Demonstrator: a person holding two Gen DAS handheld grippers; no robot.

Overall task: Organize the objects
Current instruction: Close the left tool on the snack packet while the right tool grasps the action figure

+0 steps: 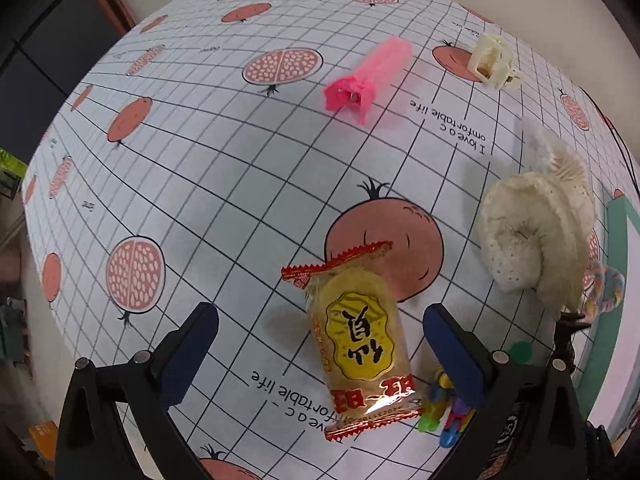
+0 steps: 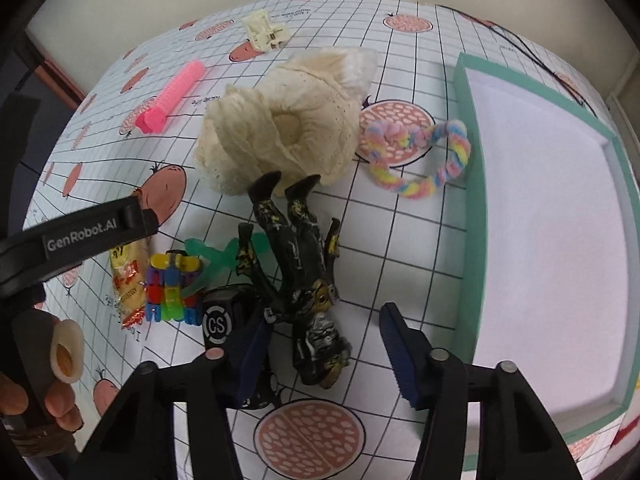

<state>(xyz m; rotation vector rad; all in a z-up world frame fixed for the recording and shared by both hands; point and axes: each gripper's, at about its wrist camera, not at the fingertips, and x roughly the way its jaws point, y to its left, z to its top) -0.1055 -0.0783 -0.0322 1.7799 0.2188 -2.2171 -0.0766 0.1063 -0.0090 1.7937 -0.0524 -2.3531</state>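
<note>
Two grippers over a table point(image 1: 224, 184) with a pomegranate-print grid cloth, loads of small stuff scattered around. Biggest thing is the teal-rimmed box point(image 2: 466, 184) with a white inside, sitting on the right side of the table, nothing in it. Left of it and further back there's a cream lacy hat point(image 2: 280, 128), kind of crumpled, its edge touching the boots of a black and gold action figure point(image 2: 304, 272) lying on its back near the right gripper point(image 2: 326, 346). That gripper has its blue fingers spread wide, straddling the figure's head end but not pinching it. The left gripper point(image 1: 320, 352) is also wide open, with a snack packet point(image 1: 360, 344) in red and yellow wrap lying flat between its fingers, not touching either one as far as I can tell. Between hat and box lies a pastel rainbow fuzzy loop point(image 2: 420, 156). A pink ribbed hair roller point(image 1: 368, 76) sits far left, a cream claw clip point(image 1: 494, 60) beyond it. Tiny multicolour block toy point(image 2: 172, 288) sits just right of the snack, against a green plastic piece point(image 2: 224, 254).
</note>
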